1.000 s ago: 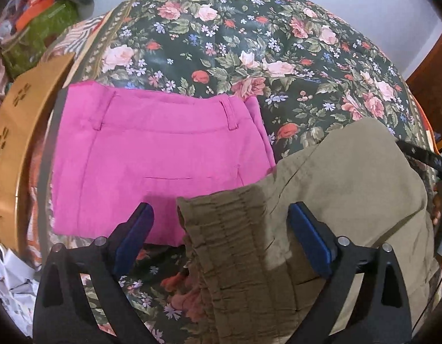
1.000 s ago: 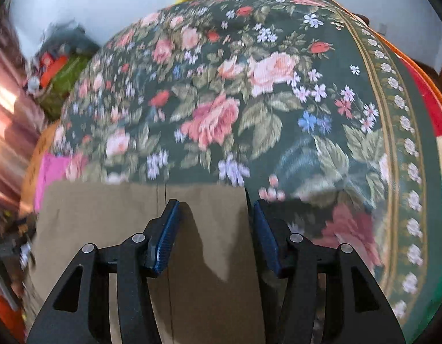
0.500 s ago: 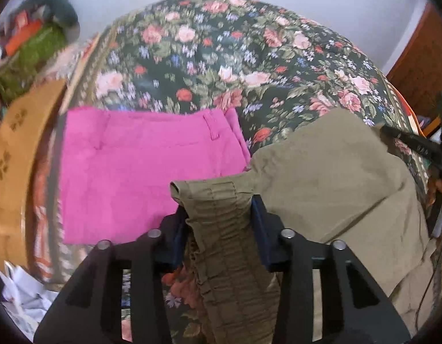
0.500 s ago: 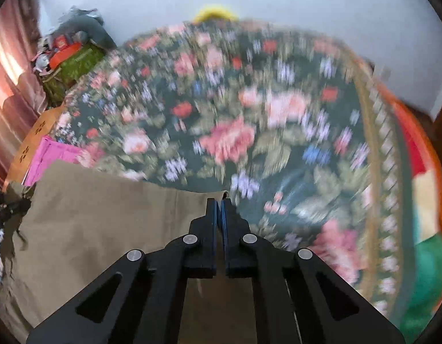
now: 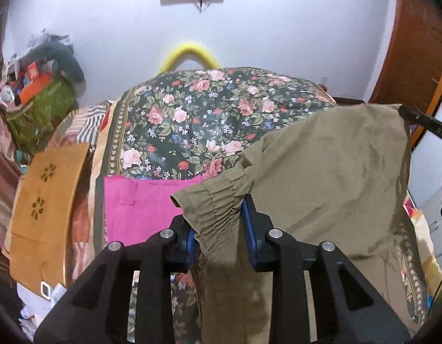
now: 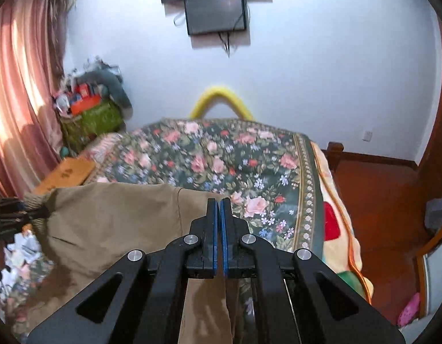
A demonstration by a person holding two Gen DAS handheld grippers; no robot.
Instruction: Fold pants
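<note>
Pants (image 5: 330,177), olive-khaki with a gathered elastic waistband, are the garment being handled, and they now hang in the air above the bed instead of lying flat on it as they did a second ago. Left wrist view: the left tool (image 5: 221,232), whose blue pads stood wide apart around the waistband a second ago, is closing and already presses the bunched waistband from both sides. The cloth stretches up and to the right from this grip toward the tip of the other tool at the far right edge. Behind and below lies the floral bedspread (image 5: 203,120), with a pair of pink pants (image 5: 140,209) flat on it, partly hidden by the lifted cloth. A tan perforated board (image 5: 46,197) sits at the left beside the bed. Right wrist view: the right tool (image 6: 219,218), half open a second ago, now has its pads together, with a thin edge of the khaki cloth pinched between them. The cloth spreads out to the left toward the other tool, its lower part drooping out of frame. Judging by this, both ends of the waist are secured and raised, so the pants look ready to be shaken out and laid down for the first fold.
</note>
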